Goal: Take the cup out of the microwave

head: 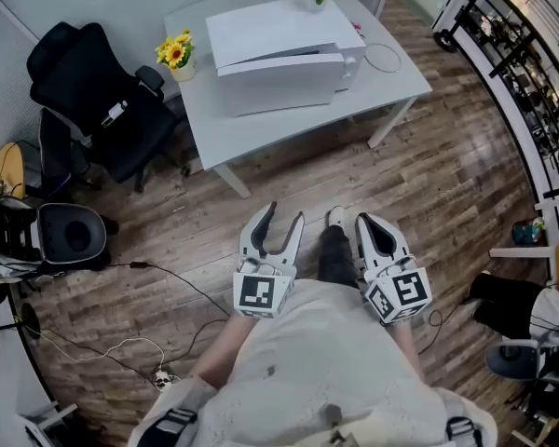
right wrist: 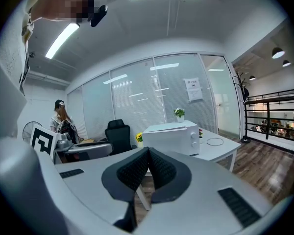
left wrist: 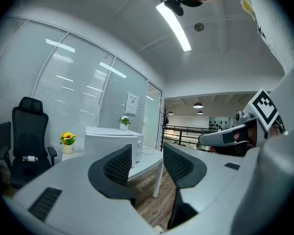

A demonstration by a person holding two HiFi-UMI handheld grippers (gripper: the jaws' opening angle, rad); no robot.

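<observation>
Grippers first: my pale left gripper hangs spread and empty, and my pale right gripper is clenched on nothing, both well short of the white table. The white box microwave on it is closed; the cup, presumably inside, is unseen. Jerking the door could drag the microwave.

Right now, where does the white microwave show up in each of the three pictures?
Head view: the microwave is at top centre, on the white table.
Left gripper view: the microwave is left of centre, at mid height.
Right gripper view: the microwave is just right of centre.
Shared landmark: the yellow flowers beside it.
</observation>
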